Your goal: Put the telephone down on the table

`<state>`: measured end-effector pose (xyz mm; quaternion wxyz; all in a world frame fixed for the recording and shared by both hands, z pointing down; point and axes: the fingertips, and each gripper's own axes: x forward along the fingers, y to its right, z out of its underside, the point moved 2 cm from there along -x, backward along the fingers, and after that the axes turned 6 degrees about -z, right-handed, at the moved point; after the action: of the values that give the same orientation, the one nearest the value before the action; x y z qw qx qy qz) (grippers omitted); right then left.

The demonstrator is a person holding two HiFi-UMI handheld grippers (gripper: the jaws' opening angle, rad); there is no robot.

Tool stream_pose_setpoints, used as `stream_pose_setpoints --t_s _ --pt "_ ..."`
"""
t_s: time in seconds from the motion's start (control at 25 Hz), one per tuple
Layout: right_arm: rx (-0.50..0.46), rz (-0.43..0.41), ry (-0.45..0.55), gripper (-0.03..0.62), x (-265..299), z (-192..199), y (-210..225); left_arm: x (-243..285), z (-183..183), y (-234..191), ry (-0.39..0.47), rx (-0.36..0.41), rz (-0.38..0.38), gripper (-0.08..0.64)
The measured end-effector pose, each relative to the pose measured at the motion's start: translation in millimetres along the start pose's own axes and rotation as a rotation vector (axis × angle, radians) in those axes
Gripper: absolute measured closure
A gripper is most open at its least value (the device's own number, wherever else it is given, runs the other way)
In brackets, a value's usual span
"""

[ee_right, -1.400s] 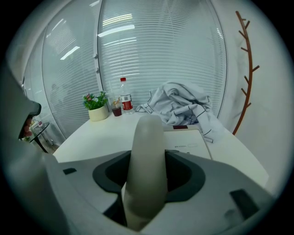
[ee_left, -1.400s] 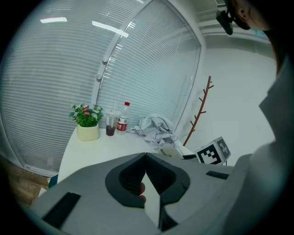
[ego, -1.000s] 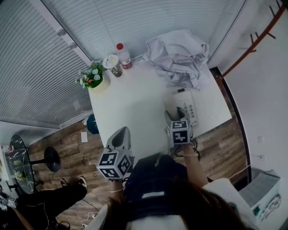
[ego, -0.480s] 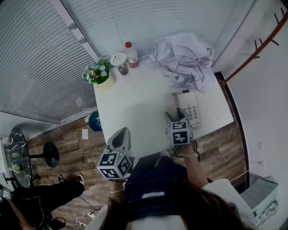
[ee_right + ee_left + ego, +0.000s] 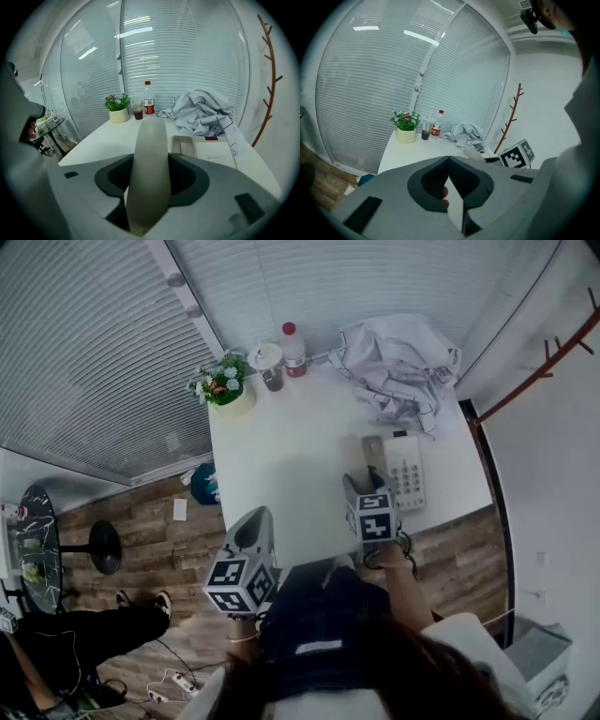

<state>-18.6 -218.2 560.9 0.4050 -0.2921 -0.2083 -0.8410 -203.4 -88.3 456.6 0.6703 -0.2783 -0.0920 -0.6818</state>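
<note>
The white telephone handset [image 5: 149,140] stands upright between the jaws of my right gripper [image 5: 151,161], which is shut on it. The telephone base [image 5: 213,154] lies on the white table [image 5: 112,138] just past the handset, a little to its right, and its empty cradle [image 5: 183,144] is in sight. From the head view, my right gripper [image 5: 361,482] hovers over the table's near edge, beside the base [image 5: 405,470]. My left gripper [image 5: 255,521] hangs off the table's near left corner. Its jaws meet at the tip [image 5: 449,158] and hold nothing.
A potted plant [image 5: 225,385], a dark cup [image 5: 270,367] and a red-capped bottle [image 5: 292,338] stand at the table's far edge. A crumpled white cloth [image 5: 398,362] lies behind the phone. A coat rack [image 5: 544,371] stands at the right, and a seated person [image 5: 75,634] is at the lower left.
In the head view the table, phone base and window blinds have slid to the right and slightly down, while both grippers keep their place in the picture. The right gripper's hold on the handset is unchanged.
</note>
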Motion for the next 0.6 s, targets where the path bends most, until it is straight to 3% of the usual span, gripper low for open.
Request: stream_pose_setpoints --t_s 0.6 --pt "-0.066 -0.095 -0.017 0.377 18 -5 -35 -22 7 -23 0.016 -0.050 -0.091 0.560"
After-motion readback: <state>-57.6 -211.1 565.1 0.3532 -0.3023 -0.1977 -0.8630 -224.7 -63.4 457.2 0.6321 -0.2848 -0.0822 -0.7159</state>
